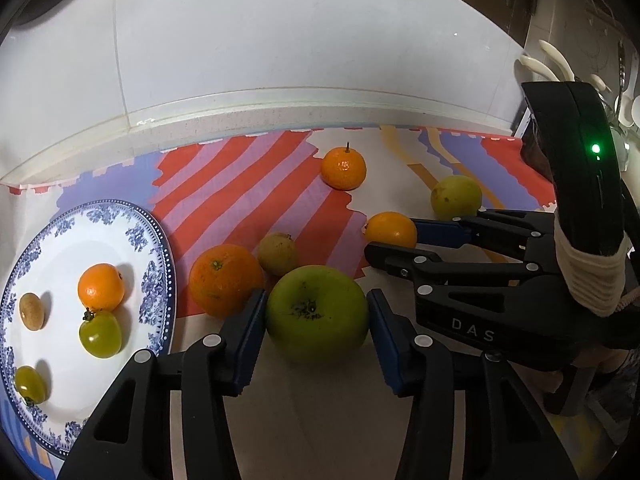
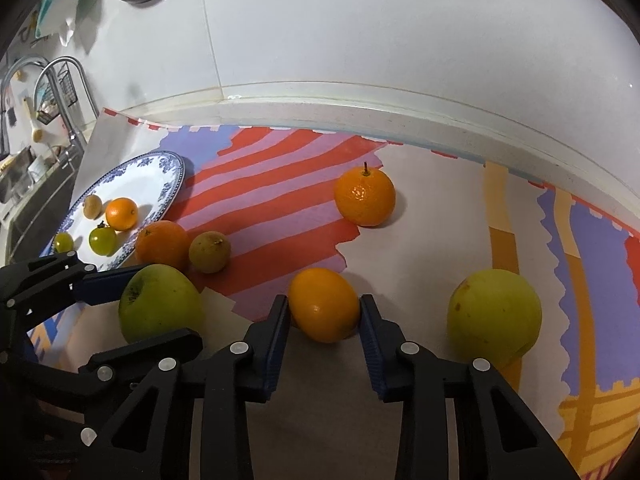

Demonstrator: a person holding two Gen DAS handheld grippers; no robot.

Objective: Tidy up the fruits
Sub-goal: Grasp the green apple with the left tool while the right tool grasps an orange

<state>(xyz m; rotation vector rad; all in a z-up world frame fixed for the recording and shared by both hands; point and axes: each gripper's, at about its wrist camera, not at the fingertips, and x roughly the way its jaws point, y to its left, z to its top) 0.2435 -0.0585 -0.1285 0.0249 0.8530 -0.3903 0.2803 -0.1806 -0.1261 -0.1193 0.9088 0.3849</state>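
My left gripper [image 1: 317, 314] has its pads on both sides of a big green apple [image 1: 317, 312] that rests on the mat; it also shows in the right wrist view [image 2: 160, 306]. My right gripper [image 2: 324, 308] has its pads against a small orange fruit [image 2: 323, 304], also on the mat and seen in the left wrist view [image 1: 391, 229]. A blue-patterned white plate [image 1: 158, 264] at the left holds a small orange [image 1: 101, 286], a brown fruit [image 1: 31, 311] and two green tomatoes [image 1: 100, 333].
Loose on the striped mat [image 1: 248, 184] lie a large orange [image 1: 225, 279], a yellow-brown fruit [image 1: 277, 254], a stemmed mandarin [image 1: 344, 169] and a yellow-green fruit [image 1: 456, 197]. A white tiled wall [image 1: 280, 40] backs the counter. A sink and tap [image 2: 48, 92] stand far left.
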